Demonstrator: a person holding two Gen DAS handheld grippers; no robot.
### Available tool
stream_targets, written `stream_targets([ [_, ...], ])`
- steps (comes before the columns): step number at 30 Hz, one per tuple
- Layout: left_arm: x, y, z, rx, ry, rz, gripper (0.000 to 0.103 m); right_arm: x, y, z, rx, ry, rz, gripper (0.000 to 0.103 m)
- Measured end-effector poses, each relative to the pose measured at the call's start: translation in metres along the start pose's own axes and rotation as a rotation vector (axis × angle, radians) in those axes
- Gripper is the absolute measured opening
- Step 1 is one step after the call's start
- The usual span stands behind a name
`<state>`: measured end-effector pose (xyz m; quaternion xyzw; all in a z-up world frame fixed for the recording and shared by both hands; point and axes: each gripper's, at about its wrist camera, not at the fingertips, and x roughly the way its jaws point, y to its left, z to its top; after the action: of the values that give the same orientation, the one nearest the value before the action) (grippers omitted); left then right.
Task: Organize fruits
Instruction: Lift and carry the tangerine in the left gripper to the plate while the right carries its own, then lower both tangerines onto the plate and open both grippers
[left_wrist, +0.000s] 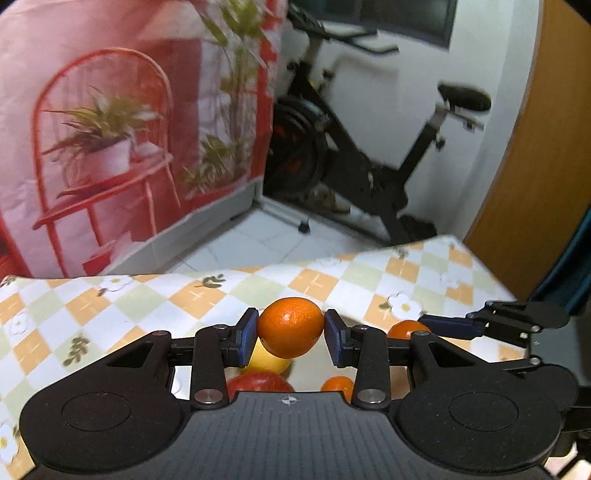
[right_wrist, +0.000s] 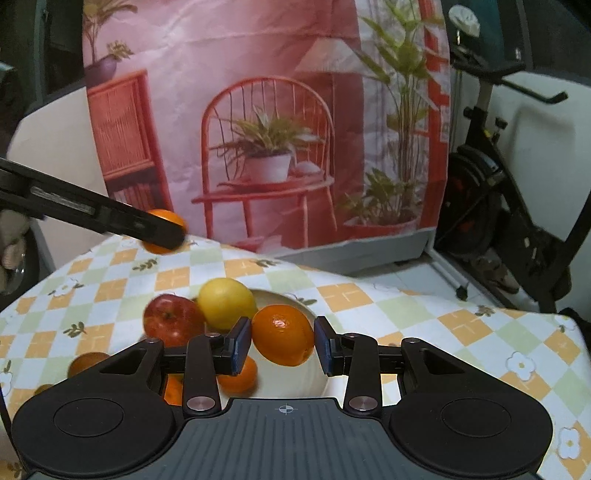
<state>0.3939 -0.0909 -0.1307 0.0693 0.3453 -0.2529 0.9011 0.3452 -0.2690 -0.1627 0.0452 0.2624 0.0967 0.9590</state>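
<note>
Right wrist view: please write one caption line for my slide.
Right gripper holds an orange above a white bowl with apple and lemon.

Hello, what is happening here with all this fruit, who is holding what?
A person works with two handheld grippers above a checkered tablecloth. The left gripper is shut on one mandarin, and the right gripper is shut on another mandarin. Below the right one, a white plate already holds a red apple, a lemon and more mandarins.

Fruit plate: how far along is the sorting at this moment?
Done: a red apple, a lemon and a small orange sit on the white plate. In hand: the left gripper and right gripper each clamp an orange. Left: a brownish fruit lies on the tablecloth.
</note>
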Motion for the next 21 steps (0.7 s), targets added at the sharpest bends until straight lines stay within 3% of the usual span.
stream_targets([
  [4, 0.041, -0.005, 0.007, 0.033, 0.069, -0.027, 0.041, 0.020, -0.006, -0.005, 0.007, 0.032, 0.021, 0.034],
  [10, 0.087, -0.004, 0.012, -0.005, 0.153, -0.051, 0.041, 0.041, -0.013, -0.012, 0.023, 0.071, 0.031, 0.034],
  [21, 0.115, -0.003, 0.010, -0.019, 0.236, -0.069, 0.041, 0.054, -0.019, -0.019, 0.024, 0.100, 0.033, 0.034],
])
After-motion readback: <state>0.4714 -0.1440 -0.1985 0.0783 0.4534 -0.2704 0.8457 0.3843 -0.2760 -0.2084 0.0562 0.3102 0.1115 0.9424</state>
